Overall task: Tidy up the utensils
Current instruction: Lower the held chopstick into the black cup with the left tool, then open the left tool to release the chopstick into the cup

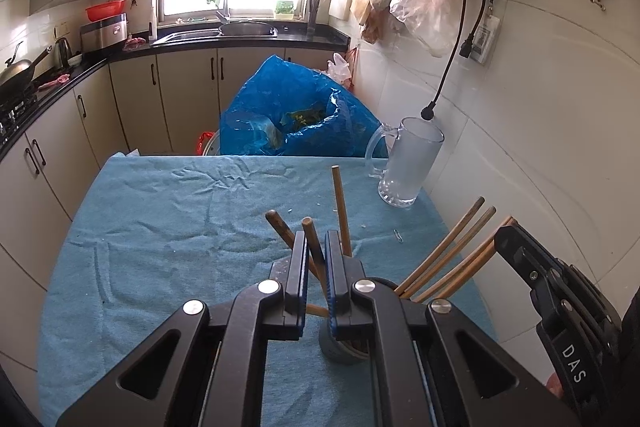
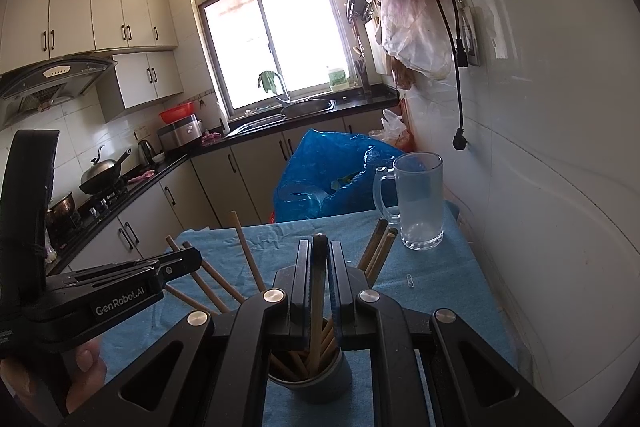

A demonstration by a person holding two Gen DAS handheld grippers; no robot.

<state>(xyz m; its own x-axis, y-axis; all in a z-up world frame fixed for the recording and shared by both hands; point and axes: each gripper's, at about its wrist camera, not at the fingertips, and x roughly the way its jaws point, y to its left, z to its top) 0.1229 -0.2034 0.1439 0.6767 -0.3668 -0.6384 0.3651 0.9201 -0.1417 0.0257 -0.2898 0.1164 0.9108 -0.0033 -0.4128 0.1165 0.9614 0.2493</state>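
A grey cup (image 1: 340, 351) stands on the blue cloth (image 1: 160, 227) and holds several wooden chopsticks that fan outward. My left gripper (image 1: 316, 239) is shut on one chopstick (image 1: 311, 233) that leans up out of the cup. In the right wrist view the same cup (image 2: 320, 383) sits right under my right gripper (image 2: 320, 245), which is shut on a dark-tipped chopstick (image 2: 320, 267) standing in it. The left gripper (image 2: 192, 257) shows at the left of that view, held by a hand. The right gripper (image 1: 505, 233) reaches in from the right in the left wrist view.
A frosted glass mug (image 1: 408, 163) stands at the table's far right corner by the tiled wall. A blue plastic bag (image 1: 292, 111) bulges behind the table's far edge. A paper clip (image 1: 398, 235) lies on the cloth. Kitchen counters run along the left and back.
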